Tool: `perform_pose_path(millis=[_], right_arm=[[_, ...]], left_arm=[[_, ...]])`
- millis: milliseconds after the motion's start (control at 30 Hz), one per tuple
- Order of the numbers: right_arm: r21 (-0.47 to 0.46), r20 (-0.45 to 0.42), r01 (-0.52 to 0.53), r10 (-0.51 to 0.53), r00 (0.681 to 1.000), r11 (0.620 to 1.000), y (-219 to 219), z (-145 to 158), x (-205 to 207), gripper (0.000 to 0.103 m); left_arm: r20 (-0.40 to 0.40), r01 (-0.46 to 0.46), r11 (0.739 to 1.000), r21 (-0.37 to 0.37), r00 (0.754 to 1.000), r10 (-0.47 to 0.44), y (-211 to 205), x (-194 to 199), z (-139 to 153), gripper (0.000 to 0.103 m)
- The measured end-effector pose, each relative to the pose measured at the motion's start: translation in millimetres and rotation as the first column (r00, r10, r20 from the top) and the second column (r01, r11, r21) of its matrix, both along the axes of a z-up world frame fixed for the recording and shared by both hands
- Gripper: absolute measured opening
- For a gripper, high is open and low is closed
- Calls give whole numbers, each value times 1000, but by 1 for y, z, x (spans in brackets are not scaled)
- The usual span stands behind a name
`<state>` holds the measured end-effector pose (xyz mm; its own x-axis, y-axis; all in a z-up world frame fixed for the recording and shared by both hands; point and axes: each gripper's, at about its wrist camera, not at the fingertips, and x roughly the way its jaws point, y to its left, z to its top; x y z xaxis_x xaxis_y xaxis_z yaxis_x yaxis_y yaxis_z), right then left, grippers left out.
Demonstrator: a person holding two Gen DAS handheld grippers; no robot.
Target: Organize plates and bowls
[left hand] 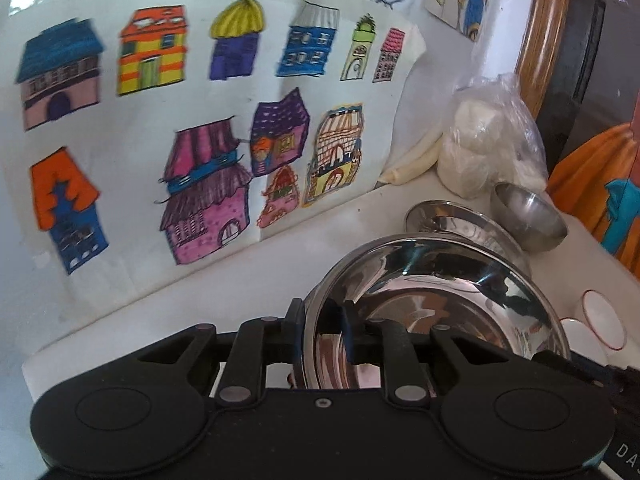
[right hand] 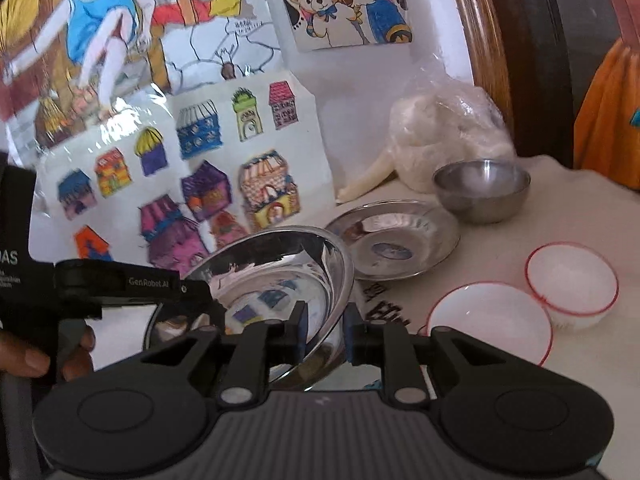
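Both grippers hold the same large steel bowl (right hand: pixel 280 276), lifted and tilted above the white tabletop (right hand: pixel 592 344). The right gripper (right hand: pixel 323 336) pinches the bowl's near-right rim between its blue pads, one pad inside the bowl and one outside. The left gripper (left hand: pixel 320 332) is closed on the opposite rim in the same way; in the right wrist view its black finger (right hand: pixel 132 282) reaches in from the left, and it reads "GenRobot.AI".

Ahead of the right gripper and just beyond the held bowl, a shallow steel plate (right hand: pixel 394 236) lies flat on the table. Farther ahead and to the right of the plate, a small steel bowl (right hand: pixel 482 190) stands upright, touching or almost touching the plate's edge. To the right of the right gripper sit two white bowls with red rims (right hand: pixel 492 320), side by side with rims touching.

Behind the small steel bowl a clear plastic bag of white lumps (right hand: pixel 444 132) rests against the wall, with a pale rolled object (right hand: pixel 366 182) lying beside it. A sheet of coloured house drawings (left hand: pixel 160 120) leans on the wall ahead of the left gripper, and a teddy-bear drawing (right hand: pixel 340 0) hangs above. Dark printed letters on the table beside the right gripper's fingers are too cut off to read. A wooden frame (right hand: pixel 480 60) runs up the right side.
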<state>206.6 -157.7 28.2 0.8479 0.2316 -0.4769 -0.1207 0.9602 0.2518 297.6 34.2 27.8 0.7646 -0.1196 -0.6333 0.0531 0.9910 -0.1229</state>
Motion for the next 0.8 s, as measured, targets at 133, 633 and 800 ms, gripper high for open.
perform_pose_path(millis=[133, 633, 800], right_arm=[[-36, 0, 2, -2, 1000, 999, 3, -6, 7, 23], [-135, 0, -29, 29, 1000, 990, 22, -15, 17, 27], [-173, -4, -32, 32, 999, 984, 26, -18, 16, 32]], left_arm=[[16, 0, 998, 55, 1000, -1, -9, 5, -4, 22], [29, 0, 991, 137, 1000, -4, -9, 14, -14, 19], [22, 4, 992, 129, 1000, -6, -8, 15, -14, 19]])
